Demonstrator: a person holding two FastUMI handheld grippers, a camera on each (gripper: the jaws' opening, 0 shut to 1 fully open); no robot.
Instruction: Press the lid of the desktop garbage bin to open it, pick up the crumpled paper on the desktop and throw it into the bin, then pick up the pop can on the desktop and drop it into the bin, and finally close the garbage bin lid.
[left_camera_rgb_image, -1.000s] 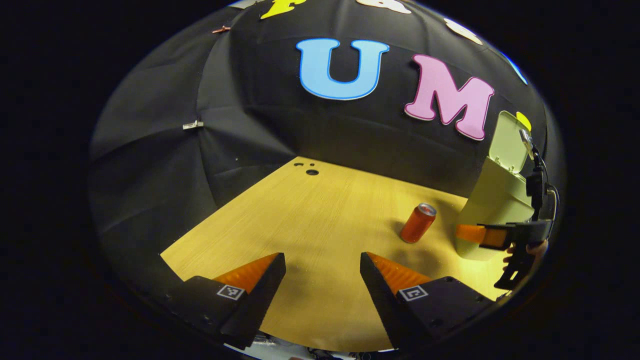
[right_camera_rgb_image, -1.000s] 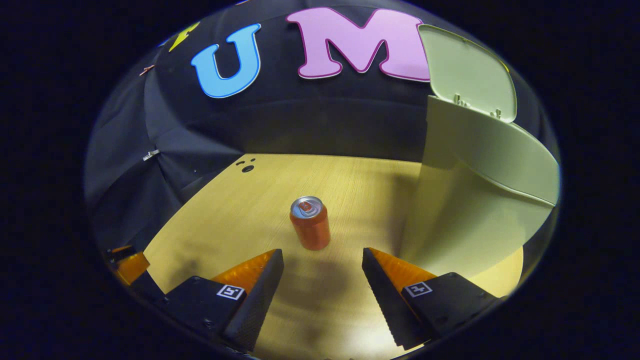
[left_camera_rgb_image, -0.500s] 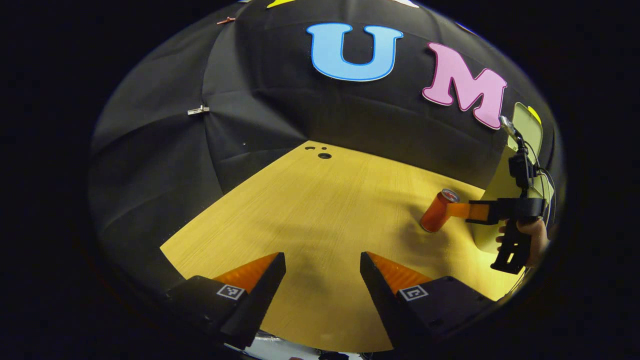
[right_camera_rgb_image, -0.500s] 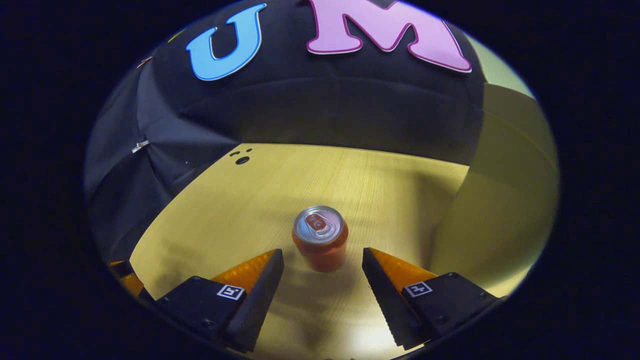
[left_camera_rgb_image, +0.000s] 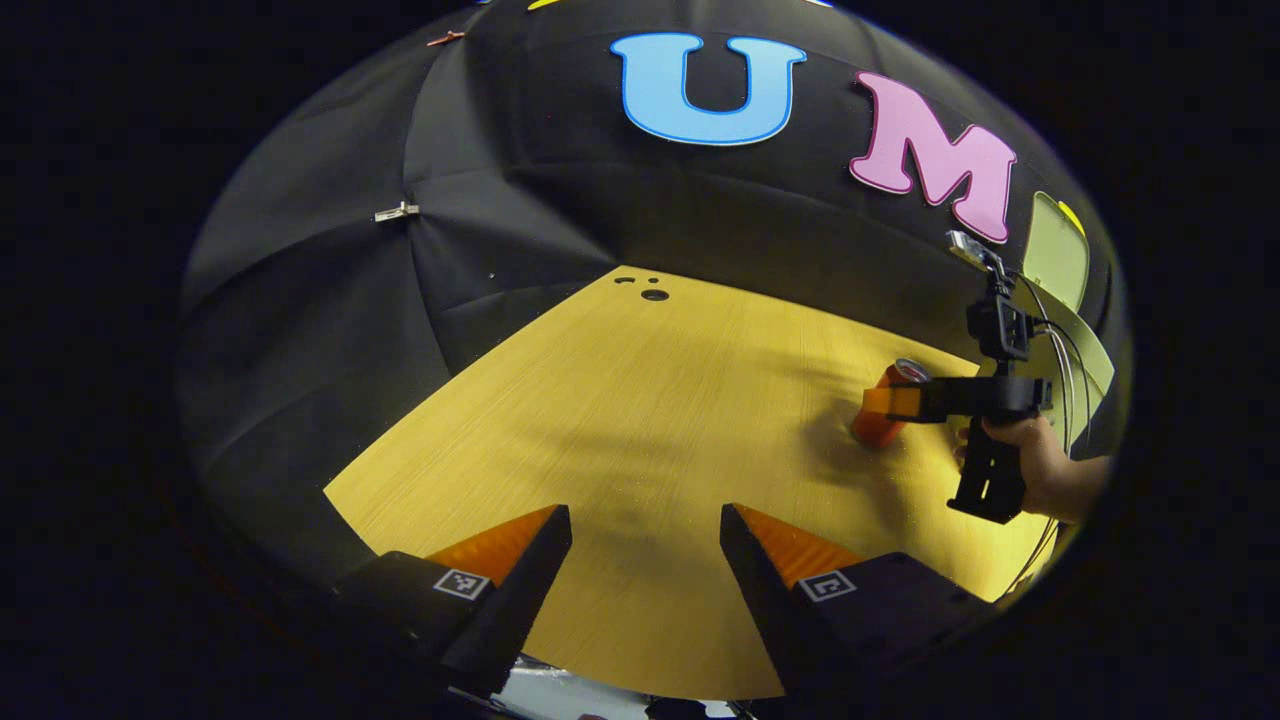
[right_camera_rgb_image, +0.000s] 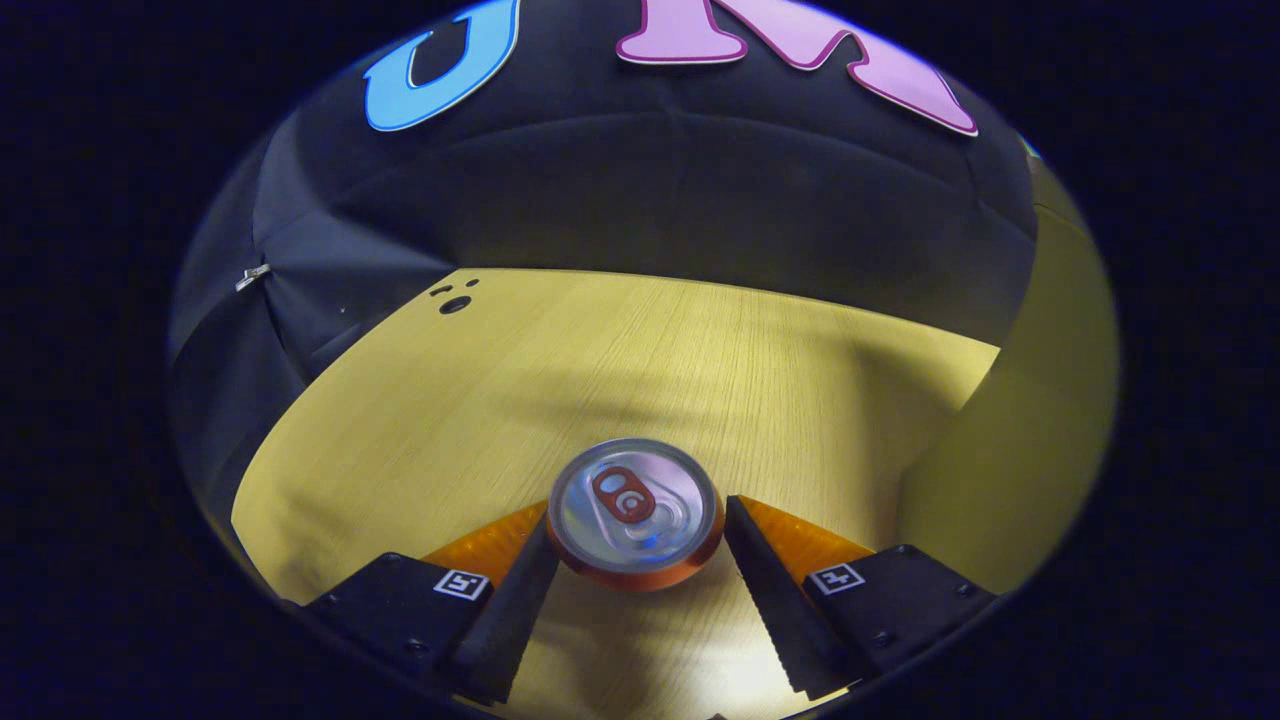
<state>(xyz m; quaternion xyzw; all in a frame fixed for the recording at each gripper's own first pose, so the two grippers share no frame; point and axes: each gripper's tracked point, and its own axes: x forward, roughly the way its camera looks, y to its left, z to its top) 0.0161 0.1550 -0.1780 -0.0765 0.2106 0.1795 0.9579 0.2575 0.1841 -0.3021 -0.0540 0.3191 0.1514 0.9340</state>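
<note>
The orange aluminium pop can (right_camera_rgb_image: 635, 520) stands upright on the light wooden bench (right_camera_rgb_image: 620, 370), between the right gripper's (right_camera_rgb_image: 640, 545) spread fingers; the left gripper's (left_camera_rgb_image: 645, 545) fingers are apart.

A recording booth, not a lived-in room. Black cloth (left_camera_rgb_image: 330, 300) drapes the walls ahead of and beside the jaws, its folds pinned by a metal clip (left_camera_rgb_image: 397, 212). Under the jaws lies a bare wood-grain desktop (left_camera_rgb_image: 640, 400) with drilled holes (left_camera_rgb_image: 654, 294) at its far edge. Past the right jaw, a hand (left_camera_rgb_image: 1030, 465) holds a cabled gripper rig (left_camera_rgb_image: 985, 400).
</note>
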